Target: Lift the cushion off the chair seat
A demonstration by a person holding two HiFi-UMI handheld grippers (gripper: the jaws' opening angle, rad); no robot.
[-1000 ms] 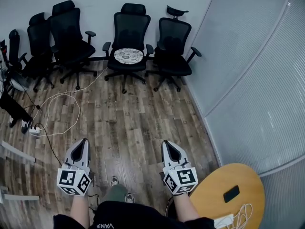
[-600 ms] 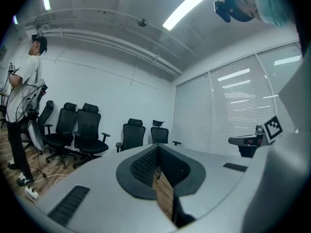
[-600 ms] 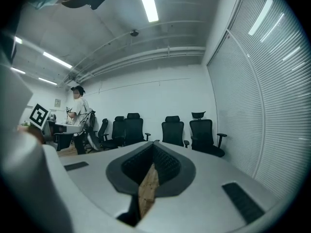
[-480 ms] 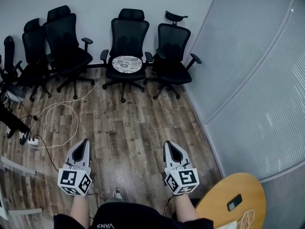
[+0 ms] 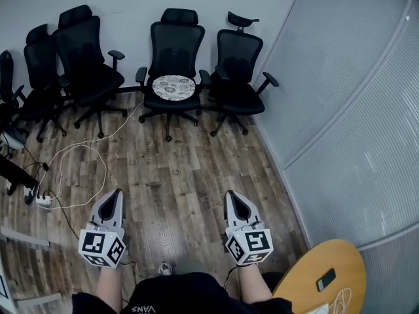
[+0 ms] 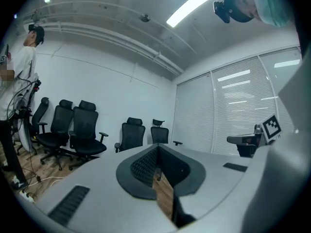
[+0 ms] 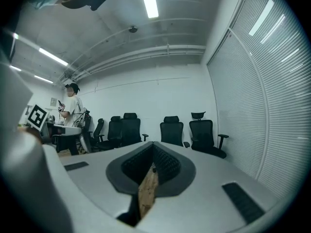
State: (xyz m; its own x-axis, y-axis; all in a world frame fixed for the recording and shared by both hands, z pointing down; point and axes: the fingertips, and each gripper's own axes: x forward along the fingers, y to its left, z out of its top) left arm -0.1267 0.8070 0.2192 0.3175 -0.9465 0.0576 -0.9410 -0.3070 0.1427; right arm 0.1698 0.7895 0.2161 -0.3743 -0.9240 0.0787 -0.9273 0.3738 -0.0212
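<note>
Person: dark shorts (image 5: 173,294) fill the bottom edge of the head view, with one shoe (image 5: 165,267) on the floor just ahead of them.
Left gripper (image 5: 112,195): held level and pointing toward the chairs; its jaws are clenched together with nothing between them, only a sliver of floor showing through in its own view.
Right gripper (image 5: 234,196): alongside the left one, well apart from it, pointing the same way; its jaws are likewise pressed together and empty.
Table (image 5: 298,277): round and wooden, at the person's right, carrying a dark phone (image 5: 325,280) and a white cord (image 5: 329,304).
Floor (image 5: 177,169): wood planks, bare between the grippers and the chairs.
Power strip (image 5: 43,201): on the floor to the left, with a white cable (image 5: 85,154) looping from it toward the chairs.
Blinds (image 5: 347,97): a slatted wall along the right side.
Chair (image 5: 174,48): black, high-backed, in a row of similar chairs against the far white wall.
Cushion (image 5: 173,86): round, pale and patterned, lying flat on that chair's seat, far from both grippers and untouched.
Bystander (image 7: 73,107): in a white top, standing at the left beyond the chairs, seen in both gripper views.
</note>
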